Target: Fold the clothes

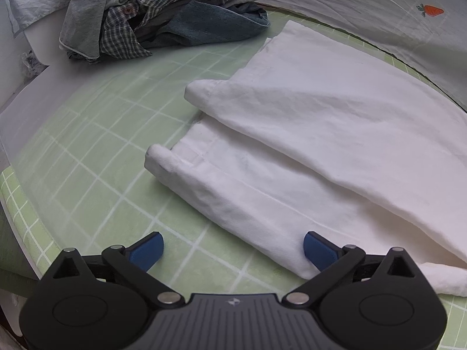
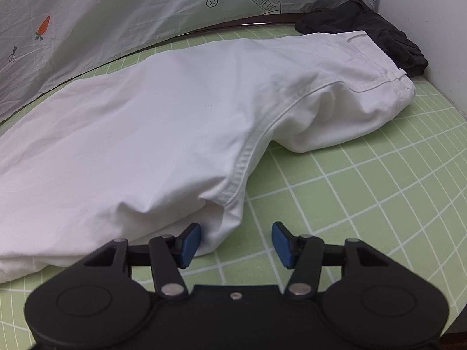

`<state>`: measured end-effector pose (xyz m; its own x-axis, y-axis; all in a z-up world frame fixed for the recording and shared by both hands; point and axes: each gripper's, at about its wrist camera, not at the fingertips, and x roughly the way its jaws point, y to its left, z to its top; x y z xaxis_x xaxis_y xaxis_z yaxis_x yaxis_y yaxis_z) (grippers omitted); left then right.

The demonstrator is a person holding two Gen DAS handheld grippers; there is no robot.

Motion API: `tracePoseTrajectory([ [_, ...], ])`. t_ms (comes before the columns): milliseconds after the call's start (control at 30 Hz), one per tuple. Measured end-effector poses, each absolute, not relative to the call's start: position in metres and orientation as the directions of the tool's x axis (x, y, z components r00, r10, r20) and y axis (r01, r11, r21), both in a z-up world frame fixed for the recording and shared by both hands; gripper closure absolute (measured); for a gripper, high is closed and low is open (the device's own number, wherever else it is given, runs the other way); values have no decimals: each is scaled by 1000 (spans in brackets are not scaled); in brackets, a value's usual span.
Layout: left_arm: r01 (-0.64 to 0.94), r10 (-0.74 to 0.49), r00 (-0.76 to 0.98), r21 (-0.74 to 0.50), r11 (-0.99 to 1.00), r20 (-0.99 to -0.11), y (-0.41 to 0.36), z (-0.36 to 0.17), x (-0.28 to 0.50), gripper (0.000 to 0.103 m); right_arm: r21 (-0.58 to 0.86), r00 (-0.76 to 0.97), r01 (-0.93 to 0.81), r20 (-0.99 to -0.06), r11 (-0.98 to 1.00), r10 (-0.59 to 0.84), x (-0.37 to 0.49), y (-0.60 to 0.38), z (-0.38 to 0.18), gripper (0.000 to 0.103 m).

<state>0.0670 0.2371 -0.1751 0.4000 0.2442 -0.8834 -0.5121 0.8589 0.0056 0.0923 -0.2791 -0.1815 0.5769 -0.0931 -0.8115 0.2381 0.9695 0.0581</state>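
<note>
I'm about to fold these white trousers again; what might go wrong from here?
1. The leg ends lie uneven, so the fold may come out crooked.
2. The right gripper is open at the crotch edge of the trousers; it might pinch only one layer.
3. The dark garment touches the waistband and may get dragged.

Both views are evenly and softly lit from above, with faint shadows. The white trousers look nearly blown out, with a pinkish cast. Fisheye distortion bends the green grid mat; corners vignette black, and edges blur slightly.
</note>
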Motion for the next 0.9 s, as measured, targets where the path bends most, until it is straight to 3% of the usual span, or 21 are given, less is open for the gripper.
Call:
tracePoseTrajectory([
  [33, -514, 245, 399, 5, 858, -884, 237, -175, 67, 0, 64, 587, 225, -806, 972, -82, 93, -277, -182, 53],
  [67, -514, 245, 399, 6, 858, -884, 237, -175, 67, 0, 74, 596, 212, -800, 975, -69, 94, -276, -181, 60],
  [100, -515, 245, 398, 5, 857, -884, 238, -175, 66, 0, 88, 604, 199, -795, 976, -52, 94, -275, -181, 77],
  [167, -516, 245, 399, 5, 857, -884, 239, -175, 65, 0, 113, 614, 201, -789, 973, -35, 94, -277, -178, 101],
  [333, -551, 262, 387, 6, 835, -884, 248, -176, 56, 0, 69, 685, 229, -721, 971, -110, 72, -283, -140, 102],
  [567, -639, 304, 349, 12, 769, -887, 268, -174, 39, 1, 25, 592, 259, -794, 966, -139, 77, -291, -167, 101],
  [633, -664, 314, 353, 0, 748, -881, 274, -169, 35, 1, -30, 579, 243, -797, 970, -170, 80, -282, -166, 100],
  [700, -680, 320, 365, -15, 733, -874, 279, -164, 33, 1, -85, 568, 234, -797, 969, -207, 83, -276, -164, 73],
  [767, -691, 332, 379, -26, 722, -864, 284, -158, 33, 2, -124, 568, 229, -788, 966, -236, 84, -271, -162, 57],
  [833, -691, 339, 408, -44, 722, -848, 287, -149, 35, 2, -153, 570, 224, -781, 962, -257, 84, -264, -159, 50],
  [900, -689, 344, 438, -65, 721, -831, 289, -140, 38, 2, -157, 578, 229, -772, 961, -264, 83, -260, -153, 36],
])
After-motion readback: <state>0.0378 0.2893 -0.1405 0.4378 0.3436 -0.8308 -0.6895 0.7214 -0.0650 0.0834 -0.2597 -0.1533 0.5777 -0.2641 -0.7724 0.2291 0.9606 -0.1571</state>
